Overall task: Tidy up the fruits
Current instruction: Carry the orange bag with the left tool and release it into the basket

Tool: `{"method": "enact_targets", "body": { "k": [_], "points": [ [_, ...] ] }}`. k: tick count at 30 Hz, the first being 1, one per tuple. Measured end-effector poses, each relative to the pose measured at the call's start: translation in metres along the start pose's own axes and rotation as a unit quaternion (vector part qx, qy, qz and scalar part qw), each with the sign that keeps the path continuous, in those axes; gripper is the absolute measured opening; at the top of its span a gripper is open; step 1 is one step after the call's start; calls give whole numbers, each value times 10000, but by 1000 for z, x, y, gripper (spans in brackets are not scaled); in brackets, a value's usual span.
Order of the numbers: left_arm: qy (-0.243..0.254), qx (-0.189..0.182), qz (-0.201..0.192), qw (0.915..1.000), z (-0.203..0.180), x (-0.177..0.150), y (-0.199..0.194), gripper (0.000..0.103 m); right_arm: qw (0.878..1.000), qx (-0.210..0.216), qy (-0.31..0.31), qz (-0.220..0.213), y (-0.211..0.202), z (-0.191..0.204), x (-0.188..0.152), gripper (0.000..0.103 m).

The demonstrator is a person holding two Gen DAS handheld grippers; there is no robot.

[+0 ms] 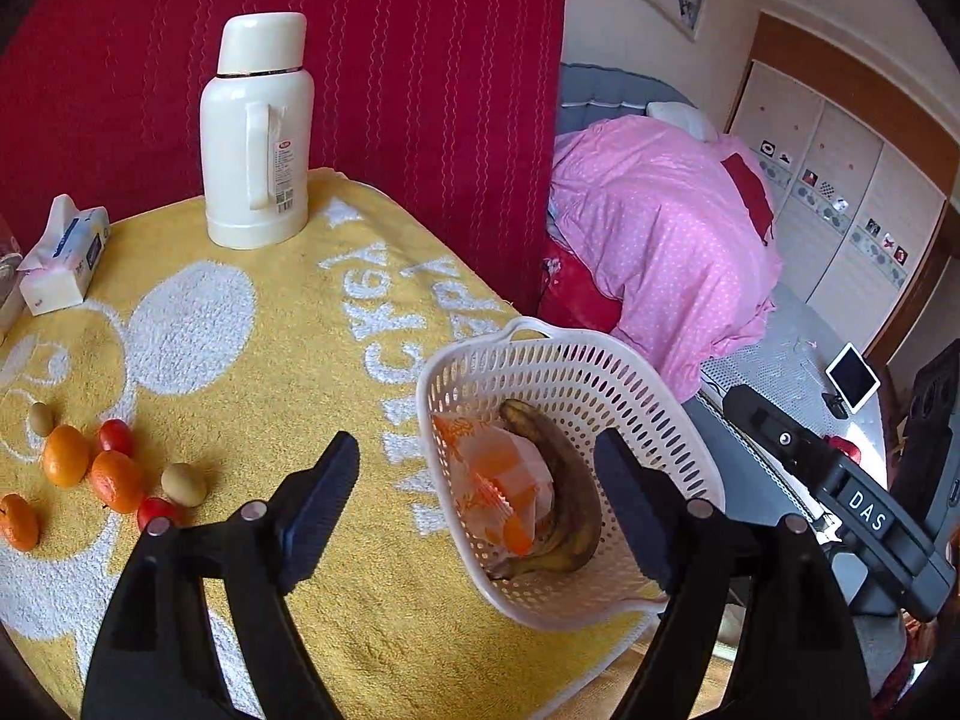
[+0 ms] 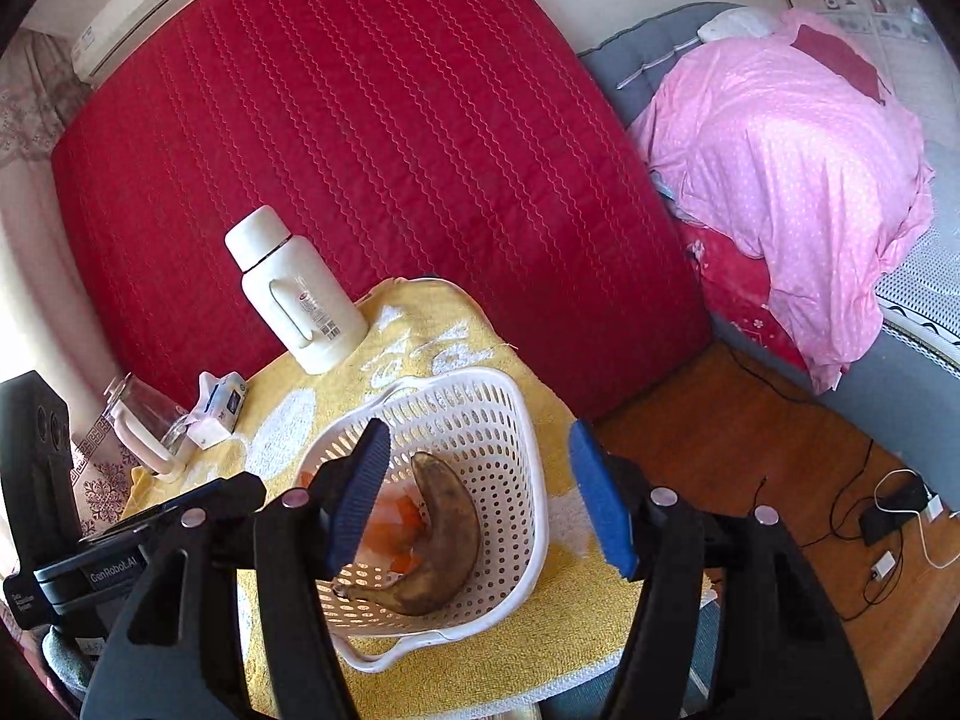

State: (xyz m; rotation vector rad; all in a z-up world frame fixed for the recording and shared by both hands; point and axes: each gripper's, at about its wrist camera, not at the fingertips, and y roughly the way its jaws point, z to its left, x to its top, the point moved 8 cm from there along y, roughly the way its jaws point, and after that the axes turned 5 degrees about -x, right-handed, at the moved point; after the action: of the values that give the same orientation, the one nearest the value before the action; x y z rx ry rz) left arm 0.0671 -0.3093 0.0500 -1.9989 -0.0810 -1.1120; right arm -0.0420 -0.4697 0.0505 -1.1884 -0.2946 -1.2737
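Both grippers, left gripper [image 1: 477, 498] and right gripper [image 2: 480, 495], are hovering wide and empty over the basket [image 1: 660, 396] holding the banana [image 1: 564, 480], risking nudging it off the counter [image 1: 270, 324] edge.

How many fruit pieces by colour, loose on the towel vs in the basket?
On the yellow towel:
Orange mandarins: 3
Red small fruits: 2
Tan-green small fruits: 2
In the white basket:
Brown overripe banana: 1
Total: 8 fruits, 7 loose. An orange-and-white packet also lies in the basket, not counted.
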Motion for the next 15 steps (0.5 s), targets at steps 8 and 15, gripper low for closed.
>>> {"method": "enact_targets", "body": {
  "k": [8,15],
  "points": [
    [-192,342,-93,9992,23,-3,-11,90,9996,37,-270,-48,-2,23,-11,71],
    [-146,567,-135,9982,35,-11,-19,90,9987,118,-495,-26,-6,45,-23,72]
  ]
}}
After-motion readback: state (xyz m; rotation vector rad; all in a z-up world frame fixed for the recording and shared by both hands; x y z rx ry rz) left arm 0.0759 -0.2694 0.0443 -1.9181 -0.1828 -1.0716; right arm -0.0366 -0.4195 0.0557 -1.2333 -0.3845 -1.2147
